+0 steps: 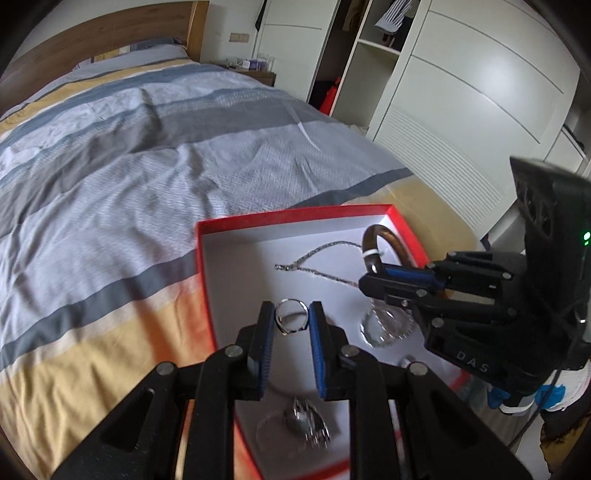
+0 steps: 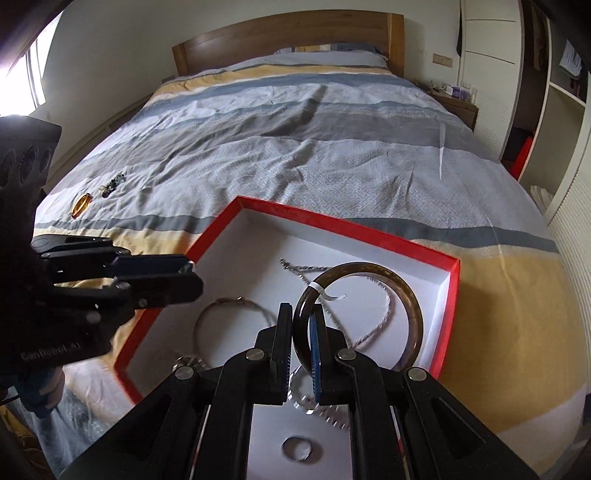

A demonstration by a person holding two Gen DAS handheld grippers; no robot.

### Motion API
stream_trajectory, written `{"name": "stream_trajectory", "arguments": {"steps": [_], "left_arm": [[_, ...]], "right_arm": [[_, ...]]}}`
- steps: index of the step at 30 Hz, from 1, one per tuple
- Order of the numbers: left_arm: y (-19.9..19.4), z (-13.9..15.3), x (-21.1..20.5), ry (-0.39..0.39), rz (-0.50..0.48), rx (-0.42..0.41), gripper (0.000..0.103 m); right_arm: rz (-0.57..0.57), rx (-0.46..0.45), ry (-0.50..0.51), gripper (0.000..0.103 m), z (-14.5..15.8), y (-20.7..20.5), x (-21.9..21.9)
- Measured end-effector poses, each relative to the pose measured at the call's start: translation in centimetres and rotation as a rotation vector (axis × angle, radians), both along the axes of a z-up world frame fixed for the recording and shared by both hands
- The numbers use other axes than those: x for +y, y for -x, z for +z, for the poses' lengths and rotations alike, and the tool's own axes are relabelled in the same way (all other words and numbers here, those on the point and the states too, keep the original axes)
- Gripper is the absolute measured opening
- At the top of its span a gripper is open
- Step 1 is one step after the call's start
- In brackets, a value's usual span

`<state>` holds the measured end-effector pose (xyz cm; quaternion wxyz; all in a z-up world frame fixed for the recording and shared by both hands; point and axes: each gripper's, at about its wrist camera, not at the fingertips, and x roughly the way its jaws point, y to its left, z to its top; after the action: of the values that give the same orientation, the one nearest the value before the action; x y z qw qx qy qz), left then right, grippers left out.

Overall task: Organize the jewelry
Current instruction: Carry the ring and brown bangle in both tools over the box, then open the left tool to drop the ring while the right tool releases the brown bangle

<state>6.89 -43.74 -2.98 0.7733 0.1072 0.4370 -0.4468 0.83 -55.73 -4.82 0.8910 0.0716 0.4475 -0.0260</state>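
A red box [image 1: 207, 266] with a white inside lies on the bed; it also shows in the right wrist view [image 2: 448, 295]. My left gripper [image 1: 291, 317] is shut on a silver ring [image 1: 290, 315] above the box. My right gripper [image 2: 303, 317] is shut on a dark brown bangle [image 2: 406, 295] with a white tag, held over the box; the bangle also shows in the left wrist view [image 1: 369, 240]. Inside lie a silver chain [image 1: 314, 258], a silver bracelet [image 1: 384, 328], a thin bangle [image 2: 221, 306] and another ring [image 2: 301, 448].
An amber bangle [image 2: 82, 205] and a small dark beaded piece [image 2: 112, 184] lie on the striped bedcover [image 2: 332, 147] at the left. A white wardrobe [image 1: 461, 92] stands to the right of the bed. A wooden headboard [image 2: 288, 33] is at the far end.
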Motion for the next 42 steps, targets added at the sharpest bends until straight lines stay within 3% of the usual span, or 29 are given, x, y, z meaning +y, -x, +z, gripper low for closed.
{"name": "stream_trajectory", "arguments": {"steps": [8, 14, 21, 24, 25, 31, 37, 42], "left_arm": [[-2.2, -3.5, -2.4, -0.051, 0.022, 0.028, 0.017], [-2.1, -4.2, -3.4, -0.086, 0.006, -0.016, 0.018], [-2.2, -4.8, -3.8, -0.125, 0.007, -0.024, 0.018], [-2.2, -4.8, -3.8, -0.135, 0.001, -0.036, 0.019], [-2.1, -4.8, -3.9, -0.132, 0.000, -0.034, 0.019], [-1.3, -4.1, -3.6, -0.117, -0.022, -0.031, 0.035], [-0.2, -2.2, -1.7, -0.112, -0.003, -0.045, 0.037], [1.3, 0.6, 1.4, -0.076, 0.013, -0.050, 0.037]], "right_arm": [[0.048, 0.062, 0.026, 0.009, -1.9, -2.9, -1.5], [0.078, 0.135, 0.051, 0.009, -3.2, -3.9, -1.2], [0.069, 0.147, 0.039, 0.009, -3.2, -3.8, -1.5], [0.054, 0.146, 0.043, 0.018, -2.9, -3.5, -1.7], [0.049, 0.143, 0.041, 0.024, -2.8, -3.3, -1.8], [0.014, 0.108, 0.040, 0.026, -1.6, -1.9, -1.8], [-0.027, 0.062, 0.035, 0.026, 0.8, 0.9, -1.6], [-0.074, 0.047, 0.024, 0.033, 2.5, 4.5, -0.9]]}}
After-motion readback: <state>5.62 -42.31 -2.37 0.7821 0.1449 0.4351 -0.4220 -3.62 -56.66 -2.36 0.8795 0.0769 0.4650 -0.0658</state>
